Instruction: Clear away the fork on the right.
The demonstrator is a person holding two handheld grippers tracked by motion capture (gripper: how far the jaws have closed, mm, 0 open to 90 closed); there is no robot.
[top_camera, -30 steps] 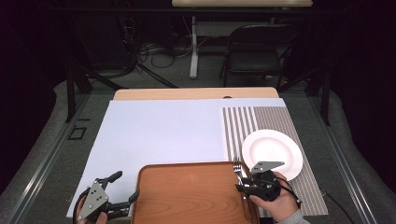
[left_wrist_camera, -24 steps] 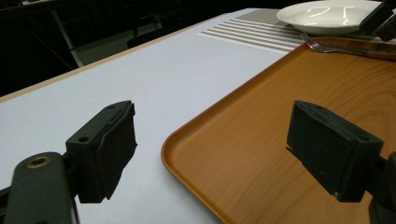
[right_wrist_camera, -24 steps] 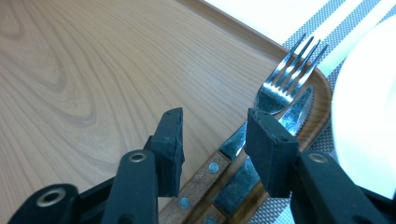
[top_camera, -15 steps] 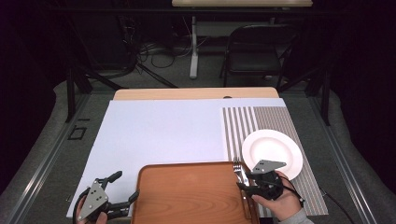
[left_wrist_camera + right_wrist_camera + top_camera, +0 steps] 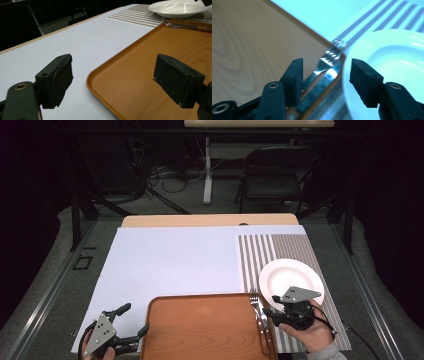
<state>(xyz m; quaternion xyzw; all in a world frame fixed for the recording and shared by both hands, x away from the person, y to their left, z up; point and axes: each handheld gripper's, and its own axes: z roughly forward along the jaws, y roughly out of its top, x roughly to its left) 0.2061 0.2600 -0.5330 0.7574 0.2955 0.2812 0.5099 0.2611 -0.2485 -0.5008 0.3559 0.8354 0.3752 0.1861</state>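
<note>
A silver fork (image 5: pixel 260 317) lies along the right rim of the wooden tray (image 5: pixel 205 325), tines pointing away from me. My right gripper (image 5: pixel 271 306) hovers just right of it, beside the white plate (image 5: pixel 291 280). In the right gripper view its jaws (image 5: pixel 325 75) have just been opening; the fork (image 5: pixel 329 60) lies below the gap, touched by neither pad. My left gripper (image 5: pixel 134 320) rests at the tray's near left corner, open, with the tray's corner (image 5: pixel 150 62) showing between its pads and nothing gripped.
The plate sits on a striped placemat (image 5: pixel 272 252) at the right of a white table cover (image 5: pixel 175 260). A dark chair (image 5: pixel 272 180) and cables stand on the floor beyond the table's far edge.
My right gripper has shifted a little to the right and up from the fork, and its jaws stand wider. The left gripper and the tray have not moved.
</note>
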